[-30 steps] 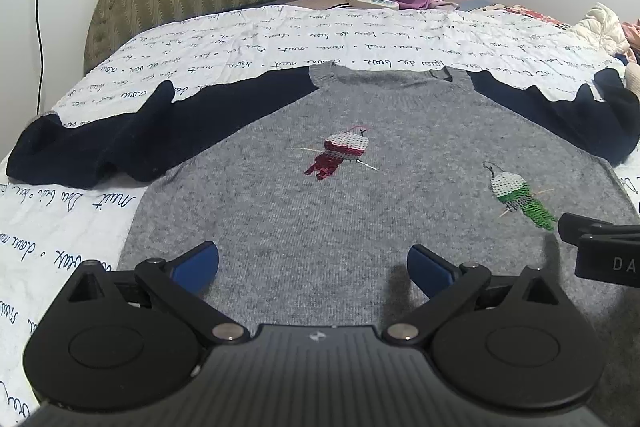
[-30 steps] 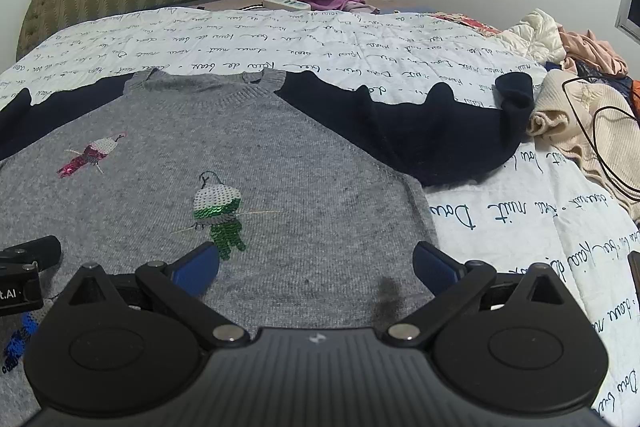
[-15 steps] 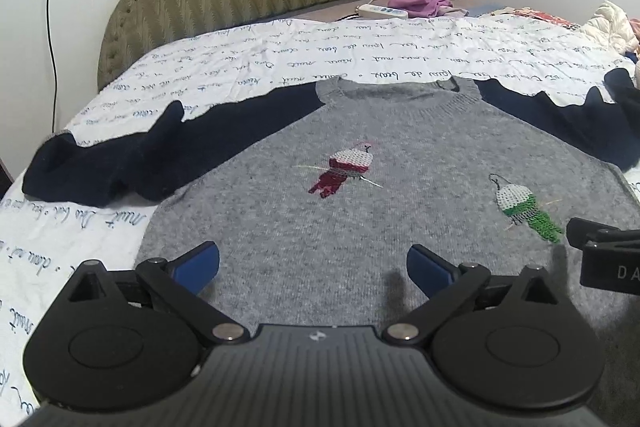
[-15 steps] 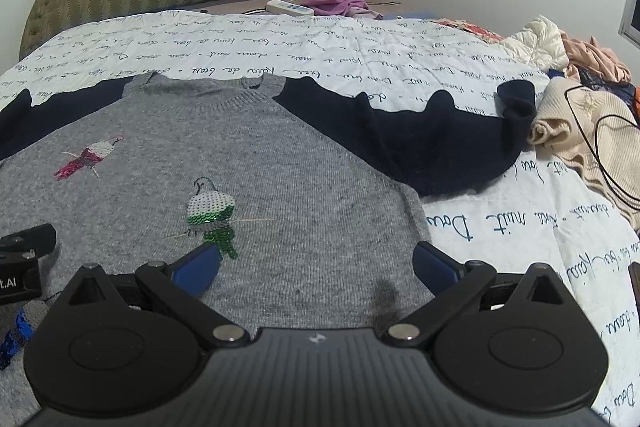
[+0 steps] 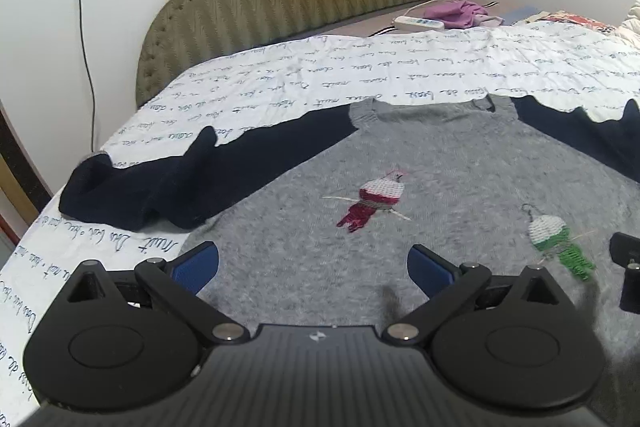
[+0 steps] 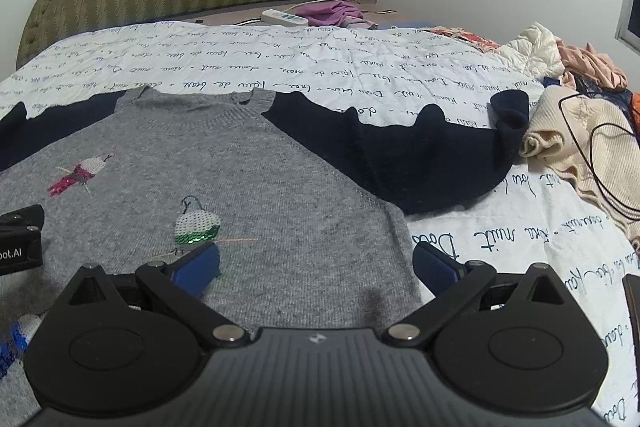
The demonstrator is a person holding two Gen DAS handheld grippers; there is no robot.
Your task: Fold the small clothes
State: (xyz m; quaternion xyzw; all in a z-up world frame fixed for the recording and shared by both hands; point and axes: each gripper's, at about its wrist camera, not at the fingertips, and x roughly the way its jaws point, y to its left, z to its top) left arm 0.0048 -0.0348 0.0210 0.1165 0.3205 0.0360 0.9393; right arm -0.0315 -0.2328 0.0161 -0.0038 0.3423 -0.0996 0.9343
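The sweater point(image 5: 460, 195) ahead of my spread, empty fingers point(image 5: 196, 263) lies flat on the bed point(image 6: 360, 67), every fold left.

Bedspread print: the white bedspread point(image 6: 460, 75) carries rows of dark cursive script across its whole surface. Near its right edge, in the right wrist view, the words "nuit" and "Dou…" can be made out; the other words are too distorted to read.
Bedspread print, left edge: in the left wrist view the same script on the bedspread point(image 5: 120, 247) reads "nuit" and something like "Dou…", seen upside down.
Left gripper label: the black block of the left gripper point(image 6: 18, 247) at the left edge of the right wrist view bears white letters "…bot.AI", the start cut off.
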